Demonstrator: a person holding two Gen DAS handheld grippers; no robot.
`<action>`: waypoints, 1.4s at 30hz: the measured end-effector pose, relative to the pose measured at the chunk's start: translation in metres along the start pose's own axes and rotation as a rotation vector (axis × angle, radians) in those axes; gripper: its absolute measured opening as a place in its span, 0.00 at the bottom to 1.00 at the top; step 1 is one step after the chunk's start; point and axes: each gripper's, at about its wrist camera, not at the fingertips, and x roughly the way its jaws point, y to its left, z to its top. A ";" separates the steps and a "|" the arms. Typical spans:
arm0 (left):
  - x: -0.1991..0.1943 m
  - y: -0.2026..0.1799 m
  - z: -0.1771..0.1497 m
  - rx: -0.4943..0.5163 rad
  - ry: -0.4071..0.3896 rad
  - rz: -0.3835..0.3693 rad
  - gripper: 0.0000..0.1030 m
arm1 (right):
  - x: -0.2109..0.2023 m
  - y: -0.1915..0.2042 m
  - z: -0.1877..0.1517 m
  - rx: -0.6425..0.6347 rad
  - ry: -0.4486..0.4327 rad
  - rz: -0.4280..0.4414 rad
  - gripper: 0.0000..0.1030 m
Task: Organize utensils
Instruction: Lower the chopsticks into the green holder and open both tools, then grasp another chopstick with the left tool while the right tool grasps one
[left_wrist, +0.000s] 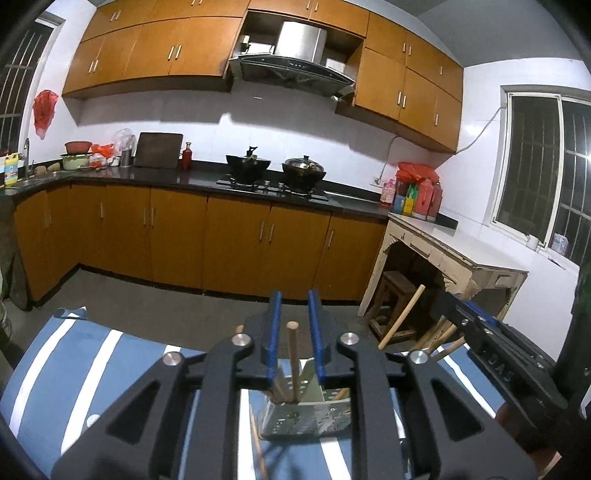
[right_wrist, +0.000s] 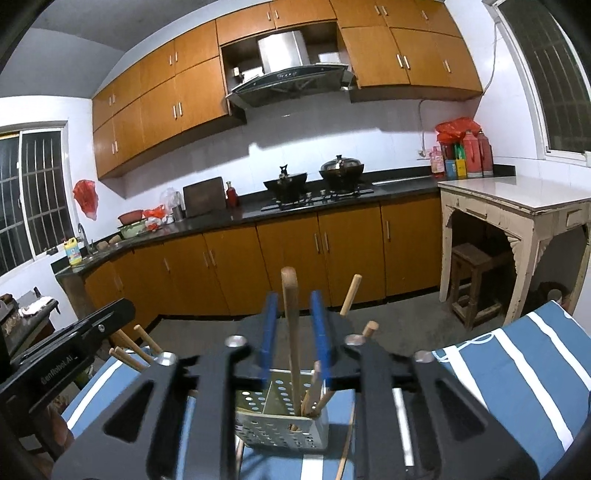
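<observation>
Kitchen, orange cabinets | striped cloth under caddy | both grippers parted, empty

You have a perforated metal utensil caddy standing upright on the blue-and-white striped cloth, split into compartments by a divider. Its right compartment holds several wooden-handled utensils, the tallest nearly upright, shorter ones leaning right. From the left wrist view, the caddy shows wooden sticks in its left part.
</observation>
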 end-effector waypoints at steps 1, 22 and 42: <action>-0.005 0.002 0.000 -0.004 -0.005 0.002 0.20 | -0.006 0.000 0.002 0.002 -0.010 -0.002 0.29; -0.079 0.044 -0.108 0.017 0.121 0.146 0.45 | -0.045 -0.050 -0.128 0.059 0.282 -0.138 0.36; -0.037 0.074 -0.196 -0.015 0.366 0.223 0.49 | 0.009 -0.020 -0.221 0.038 0.566 -0.132 0.36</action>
